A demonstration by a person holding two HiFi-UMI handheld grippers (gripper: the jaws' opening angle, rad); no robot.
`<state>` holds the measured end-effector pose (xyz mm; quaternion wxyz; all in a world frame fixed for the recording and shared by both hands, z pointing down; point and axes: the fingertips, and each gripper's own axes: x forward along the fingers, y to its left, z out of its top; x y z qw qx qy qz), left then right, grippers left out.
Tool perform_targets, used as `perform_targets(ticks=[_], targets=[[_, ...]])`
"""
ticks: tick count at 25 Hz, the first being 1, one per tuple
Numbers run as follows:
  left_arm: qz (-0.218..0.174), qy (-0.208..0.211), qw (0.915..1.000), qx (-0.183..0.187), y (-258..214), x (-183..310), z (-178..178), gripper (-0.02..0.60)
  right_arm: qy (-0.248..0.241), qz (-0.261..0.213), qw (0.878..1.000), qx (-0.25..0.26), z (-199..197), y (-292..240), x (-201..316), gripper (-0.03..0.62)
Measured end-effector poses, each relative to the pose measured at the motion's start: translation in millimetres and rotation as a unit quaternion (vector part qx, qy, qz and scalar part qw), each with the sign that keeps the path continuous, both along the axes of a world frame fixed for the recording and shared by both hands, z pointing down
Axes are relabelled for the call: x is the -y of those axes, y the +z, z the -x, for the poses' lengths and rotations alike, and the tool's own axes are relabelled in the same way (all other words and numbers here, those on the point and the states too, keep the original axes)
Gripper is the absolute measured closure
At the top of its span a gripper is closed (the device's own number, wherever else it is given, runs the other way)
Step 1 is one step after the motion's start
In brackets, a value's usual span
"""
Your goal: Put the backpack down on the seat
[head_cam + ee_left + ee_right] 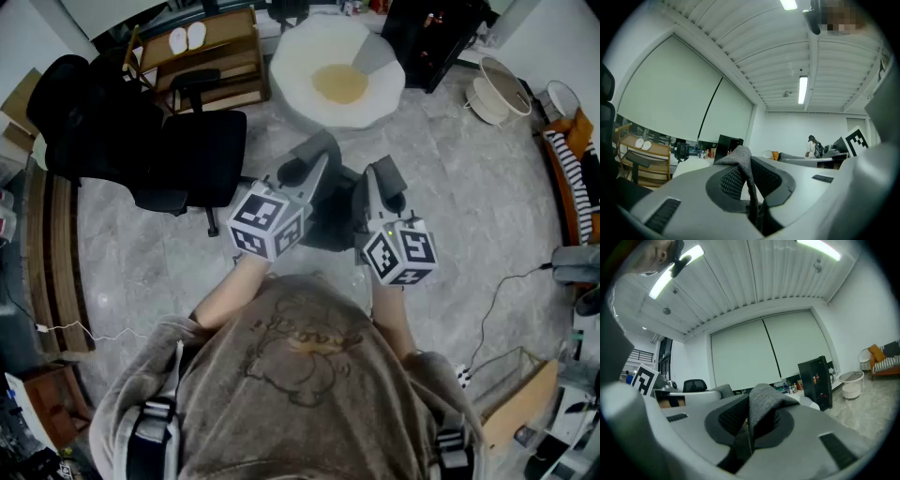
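Seen from the head view, both grippers are held out in front of the person's chest, above the floor. A dark backpack [330,223] hangs between them. My left gripper [317,161] is shut on a grey fabric strap [741,158], which stands up pinched between its jaws in the left gripper view. My right gripper [381,176] is shut on another grey strap [763,402] in the same way. A black office chair [192,157] stands to the front left, its seat bare. Both gripper views point upward at the ceiling and far walls.
A white round cushion seat [336,70] with a yellow middle lies straight ahead. Wooden shelving [211,52] stands behind the chair, a black cabinet [431,37] at the back right. A white basket [497,89] and a cable [506,291] lie on the marble floor at right.
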<state>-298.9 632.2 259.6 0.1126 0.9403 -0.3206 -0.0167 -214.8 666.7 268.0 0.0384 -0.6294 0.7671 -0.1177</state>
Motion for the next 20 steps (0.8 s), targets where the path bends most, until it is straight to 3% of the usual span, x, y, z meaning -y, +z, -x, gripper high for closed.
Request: perform_targets(ticks=[9,14,20], targets=[[0.003,0.001,0.9998,0.018,2.2,9.8,-16.3,0.549,-0.011,0.006,1.000,0.002,-16.7,1.7,14.0,0.563],[0.002,0.001,0.9998,0.020,4.4,15.0,-33.1,0.549,-0.032,0.006,0.999,0.021,-35.6,2.8,22.2,0.562],[0.001,-0.019,0.9998,0.012,1.8,27.1,-48.1,0.549,-0.070,0.004,0.998,0.003,-51.1,-1.3,36.9,0.562]])
